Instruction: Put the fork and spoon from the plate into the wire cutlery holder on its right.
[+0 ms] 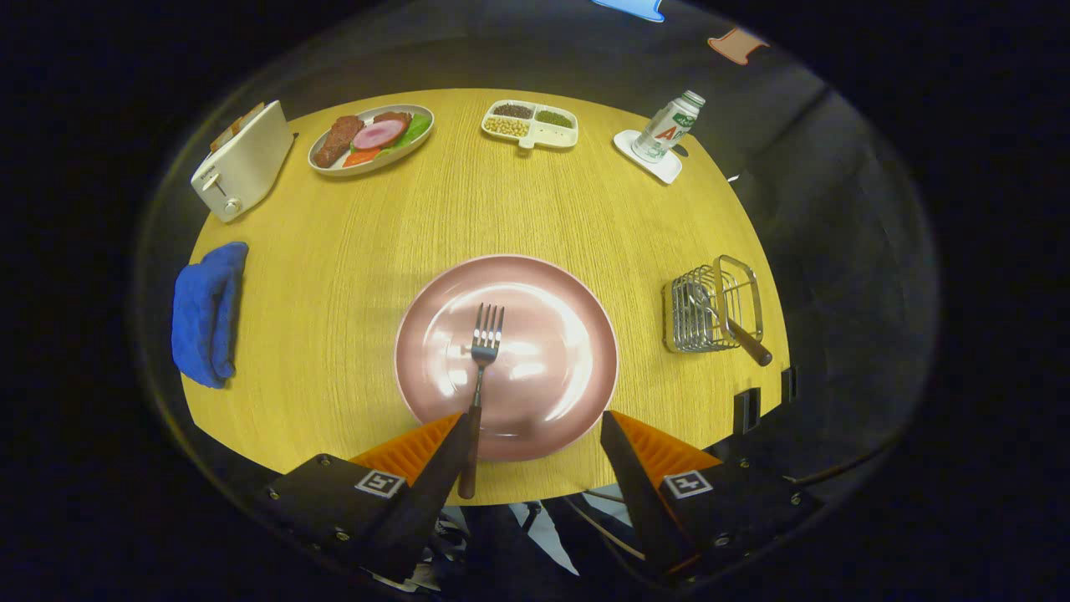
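A pink plate [552, 288] lies on the yellow table just ahead of my fingers. A fork [483, 347] with a dark wooden handle rests on it, tines pointing away, its handle running off the near rim beside my left finger. To the plate's right stands the wire cutlery holder [710, 305], with the spoon [736, 330] leaning in it, brown handle sticking out toward me. My gripper [535, 422] hovers open above the plate's near edge, holding nothing.
A blue cloth [207, 311] lies at the table's left edge. Along the far side sit a white toaster [242, 160], an oval dish of food [372, 138], a divided tray of beans [530, 124] and a bottle [667, 127] on a white coaster.
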Tool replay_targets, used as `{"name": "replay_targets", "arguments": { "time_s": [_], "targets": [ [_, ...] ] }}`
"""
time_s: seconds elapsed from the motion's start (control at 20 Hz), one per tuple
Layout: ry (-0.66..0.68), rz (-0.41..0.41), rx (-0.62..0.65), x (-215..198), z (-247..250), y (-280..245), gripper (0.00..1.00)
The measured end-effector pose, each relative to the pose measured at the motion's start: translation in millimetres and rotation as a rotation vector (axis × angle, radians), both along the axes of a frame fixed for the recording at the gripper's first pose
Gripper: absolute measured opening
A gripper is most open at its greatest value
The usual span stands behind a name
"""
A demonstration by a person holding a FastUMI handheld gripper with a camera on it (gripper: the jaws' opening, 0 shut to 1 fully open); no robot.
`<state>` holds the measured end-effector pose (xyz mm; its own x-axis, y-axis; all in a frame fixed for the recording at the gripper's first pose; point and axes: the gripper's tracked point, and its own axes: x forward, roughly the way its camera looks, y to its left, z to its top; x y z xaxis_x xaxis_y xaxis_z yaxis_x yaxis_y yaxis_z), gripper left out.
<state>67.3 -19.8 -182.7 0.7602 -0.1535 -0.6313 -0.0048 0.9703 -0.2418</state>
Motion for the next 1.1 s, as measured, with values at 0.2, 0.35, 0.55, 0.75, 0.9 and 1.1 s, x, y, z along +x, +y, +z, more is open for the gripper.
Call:
{"name": "replay_targets", "arguments": {
  "time_s": [0.2, 0.35, 0.55, 0.75, 0.9, 1.1],
  "targets": [
    [0.023, 0.021, 0.055, 10.9, -18.6, 12.1, 0.92],
    [0.06, 0.004, 0.054, 14.1, -33.3, 11.8, 0.92],
    [0.092, -0.007, 0.092, 19.4, -51.6, 16.4, 0.92],
    [0.106, -0.032, 0.121, 27.1, -61.5, 17.9, 0.92],
    [0.125, -0.037, 0.139, 31.4, -70.2, 18.2, 0.92],
    [0.157, -0.029, 0.189, 34.2, -88.4, 21.2, 0.89]
  ]
}}
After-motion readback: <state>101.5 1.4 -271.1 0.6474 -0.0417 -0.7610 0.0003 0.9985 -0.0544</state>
